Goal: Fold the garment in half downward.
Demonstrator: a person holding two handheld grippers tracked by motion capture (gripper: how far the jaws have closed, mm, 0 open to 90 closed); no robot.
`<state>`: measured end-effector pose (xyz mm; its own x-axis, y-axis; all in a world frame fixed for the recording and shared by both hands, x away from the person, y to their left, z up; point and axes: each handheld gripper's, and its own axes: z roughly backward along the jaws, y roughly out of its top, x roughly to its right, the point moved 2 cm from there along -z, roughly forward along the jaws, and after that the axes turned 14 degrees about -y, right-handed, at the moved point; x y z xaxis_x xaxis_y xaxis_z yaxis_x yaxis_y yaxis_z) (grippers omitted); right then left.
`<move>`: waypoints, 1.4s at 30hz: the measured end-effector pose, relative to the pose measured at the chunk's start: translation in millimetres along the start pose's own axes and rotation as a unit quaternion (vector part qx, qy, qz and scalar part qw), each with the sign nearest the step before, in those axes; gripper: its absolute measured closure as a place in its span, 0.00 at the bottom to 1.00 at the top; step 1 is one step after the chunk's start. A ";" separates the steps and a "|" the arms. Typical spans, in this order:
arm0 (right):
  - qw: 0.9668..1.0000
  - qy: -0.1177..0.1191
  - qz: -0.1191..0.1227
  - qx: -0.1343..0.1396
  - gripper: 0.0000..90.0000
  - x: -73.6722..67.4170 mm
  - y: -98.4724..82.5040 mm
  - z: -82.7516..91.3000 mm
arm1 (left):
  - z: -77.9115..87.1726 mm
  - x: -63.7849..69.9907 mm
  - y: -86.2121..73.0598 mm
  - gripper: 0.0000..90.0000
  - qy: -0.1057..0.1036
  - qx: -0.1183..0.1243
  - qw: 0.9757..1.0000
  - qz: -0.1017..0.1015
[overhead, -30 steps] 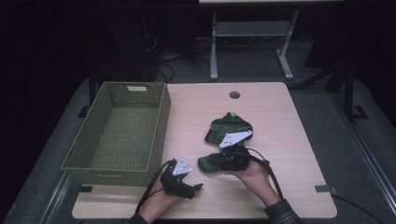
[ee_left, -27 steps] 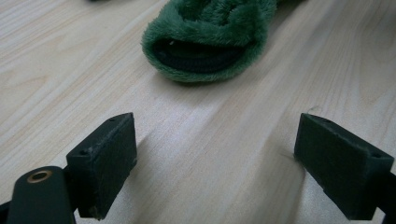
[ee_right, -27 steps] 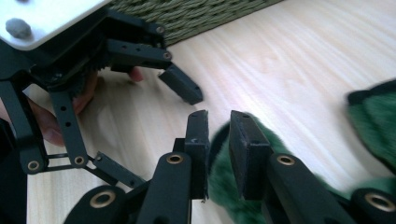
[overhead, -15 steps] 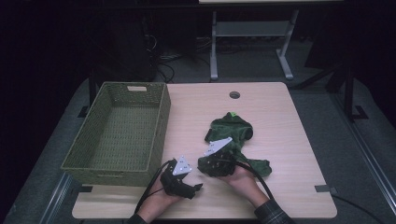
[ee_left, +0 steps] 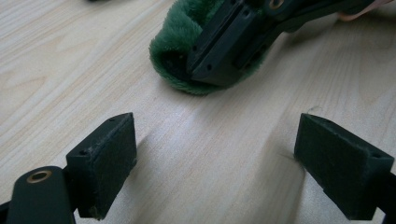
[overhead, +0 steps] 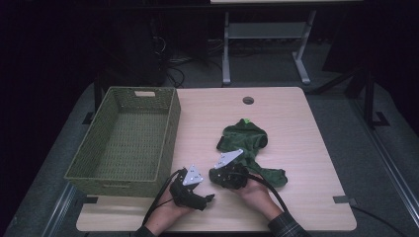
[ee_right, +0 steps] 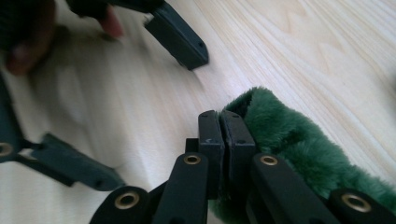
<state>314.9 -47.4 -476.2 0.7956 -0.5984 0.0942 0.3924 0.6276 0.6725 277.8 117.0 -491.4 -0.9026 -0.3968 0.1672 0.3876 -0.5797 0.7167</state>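
Now your right gripper (overhead: 221, 177) sits lower than a second ago, its jaws just closed on the near edge of the green cloth (overhead: 244, 140). Beside it, your left gripper (ee_left: 215, 154) rests wide open, unmoved.

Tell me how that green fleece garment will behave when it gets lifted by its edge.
The green fleece garment lies crumpled and flat on the table, so it will probably hang limp and unfold. Its fluffy pile looks grippy rather than slippery. The right gripper is shut on one thin edge, so the rest will likely drag and swing.
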 end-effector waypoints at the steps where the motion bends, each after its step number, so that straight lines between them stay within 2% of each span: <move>1: 1.000 -0.001 0.007 0.003 0.98 0.4 0.7 2.3 | -0.1 0.0 0.1 0.14 0.000 0.000 1.000 0.000; 7: 0.999 0.024 -0.014 0.031 0.98 2.0 6.1 20.7 | -0.9 -0.2 0.8 0.14 -0.002 0.002 1.000 -0.001; 9: 0.999 0.026 -0.017 0.040 0.98 4.7 7.0 27.1 | -1.1 -0.3 0.8 0.14 -0.003 0.002 1.000 -0.001; 10: 0.998 0.030 -0.026 0.044 0.98 5.7 7.6 30.2 | -1.1 -0.2 0.8 0.14 -0.003 0.002 1.000 -0.001; 18: 0.996 0.021 -0.050 0.071 0.97 24.9 4.2 51.8 | -1.2 -0.1 1.0 0.14 -0.003 0.003 1.000 0.000; 22: 0.995 0.007 -0.062 0.080 0.97 35.8 -0.9 62.1 | -1.2 -0.1 1.0 0.14 -0.003 0.003 1.000 0.000; 26: 0.994 -0.006 -0.071 0.081 0.97 45.6 -8.6 71.9 | -1.0 -0.2 1.0 0.14 -0.003 0.001 1.000 -0.001; 33: 0.991 -0.030 -0.101 0.086 0.97 63.0 -26.8 85.7 | -1.5 0.0 1.2 0.14 -0.002 0.002 1.000 -0.001; 37: 0.990 -0.042 -0.116 0.067 0.96 70.8 -40.2 83.4 | -2.0 -0.2 1.6 0.14 -0.002 0.002 1.000 -0.002; 42: 0.990 -0.064 -0.118 0.042 0.95 81.5 -54.1 78.7 | -2.0 -0.1 1.8 0.14 -0.002 0.000 1.000 -0.002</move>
<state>322.2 -169.3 -447.1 0.6187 -0.7854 0.0165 0.5159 0.4221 0.7454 279.0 114.6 -491.5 -0.9052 -0.3910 0.1664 0.3830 -0.5813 0.7179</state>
